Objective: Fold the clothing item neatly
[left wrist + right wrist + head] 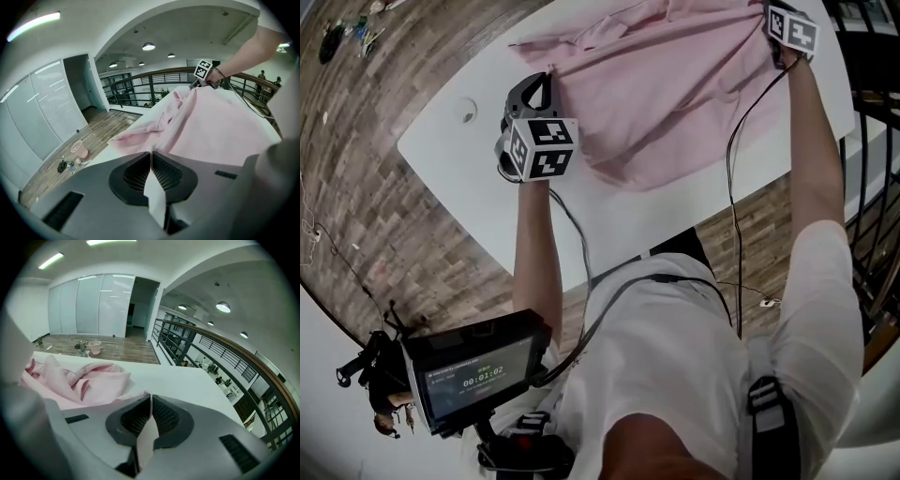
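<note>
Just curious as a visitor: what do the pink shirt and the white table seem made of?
The pink shirt: thin matte woven cloth, perhaps cotton; it drapes and creases softly. The white table: smooth hard top, perhaps laminate or painted board; even colour, no grain.

Both claws are built the same, honestly: the left gripper (150, 153) and the right gripper (150, 396) are moulded in matte grey, with black mesh-textured pads (166, 174) set just behind the tips. Further back from each claw, a white cube (542, 148) printed with black square markers is mounted, and a thin black cable (729, 150) is run back from there. A white short-sleeved tee (675, 347) is worn, with a black strap (766, 403) buckled over it.
</note>
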